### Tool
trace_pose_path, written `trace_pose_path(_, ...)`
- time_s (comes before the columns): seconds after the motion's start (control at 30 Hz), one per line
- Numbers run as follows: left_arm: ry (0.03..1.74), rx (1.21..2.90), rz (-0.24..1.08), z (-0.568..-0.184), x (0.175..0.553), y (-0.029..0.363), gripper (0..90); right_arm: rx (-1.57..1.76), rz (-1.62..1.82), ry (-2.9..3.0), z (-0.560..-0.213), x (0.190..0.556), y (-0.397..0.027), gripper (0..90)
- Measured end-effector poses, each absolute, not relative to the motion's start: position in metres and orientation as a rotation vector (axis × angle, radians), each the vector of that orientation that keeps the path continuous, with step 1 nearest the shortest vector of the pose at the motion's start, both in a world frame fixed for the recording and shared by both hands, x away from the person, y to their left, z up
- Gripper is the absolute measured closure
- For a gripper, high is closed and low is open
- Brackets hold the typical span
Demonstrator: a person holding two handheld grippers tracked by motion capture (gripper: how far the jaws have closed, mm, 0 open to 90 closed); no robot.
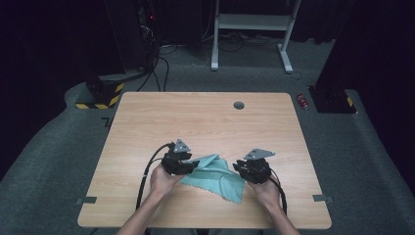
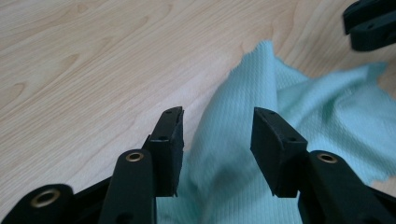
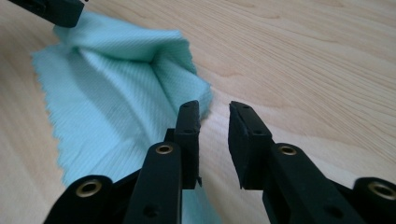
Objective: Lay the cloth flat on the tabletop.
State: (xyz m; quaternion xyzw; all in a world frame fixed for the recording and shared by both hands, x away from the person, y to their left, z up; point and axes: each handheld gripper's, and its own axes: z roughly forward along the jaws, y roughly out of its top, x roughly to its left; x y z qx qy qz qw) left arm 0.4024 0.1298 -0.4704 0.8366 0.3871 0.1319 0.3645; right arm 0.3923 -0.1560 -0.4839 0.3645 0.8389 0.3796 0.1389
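**Both grippers parted over a rumpled teal cloth**

The teal cloth (image 1: 218,176) is lying crumpled on the near middle of the wooden table (image 1: 205,122), its long axis running from upper left to lower right in the high view, between the two hands. A raised fold of it is sitting between the open jaws of the left gripper (image 2: 217,140), whose pads are standing clear of the fabric. The right gripper (image 3: 214,140) is hovering at the cloth's right edge with a narrower gap and nothing pinched; bare wood is showing between its jaws, and the cloth is lying to their left. The left gripper looks the nearer to a fresh grab.
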Motion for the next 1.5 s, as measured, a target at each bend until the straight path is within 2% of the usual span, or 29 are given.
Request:
trace_pose_path(0.27,1.051,2.197,0.240,-0.487,0.422,0.115,53.3,1.123,1.031,2.501,-0.502,0.418,-0.128,60.6)
trace_pose_path(0.37,1.030,2.228,0.239,-0.490,0.421,0.111,58.7,1.135,1.004,2.518,-0.507,0.423,-0.123,61.3)
trace_pose_path(0.43,1.016,2.237,0.234,-0.491,0.420,0.109,66.1,1.129,0.984,2.527,-0.510,0.424,-0.120,66.0)
trace_pose_path(0.6,0.983,2.274,0.233,-0.492,0.418,0.107,83.3,1.062,0.937,2.549,-0.510,0.423,-0.115,86.5)
trace_pose_path(0.67,0.978,2.275,0.241,-0.491,0.417,0.107,87.6,1.045,0.931,2.554,-0.509,0.421,-0.115,89.0)
trace_pose_path(1.1,0.950,2.156,0.346,-0.466,0.413,0.123,89.4,0.962,1.023,2.410,-0.466,0.409,-0.134,89.8)
trace_pose_path(1.3,0.905,2.141,0.414,-0.447,0.420,0.117,89.3,0.936,1.015,2.354,-0.448,0.410,-0.139,89.7)
trace_pose_path(1.5,0.904,2.144,0.450,-0.446,0.434,0.110,89.0,0.928,0.952,2.331,-0.440,0.422,-0.138,89.5)
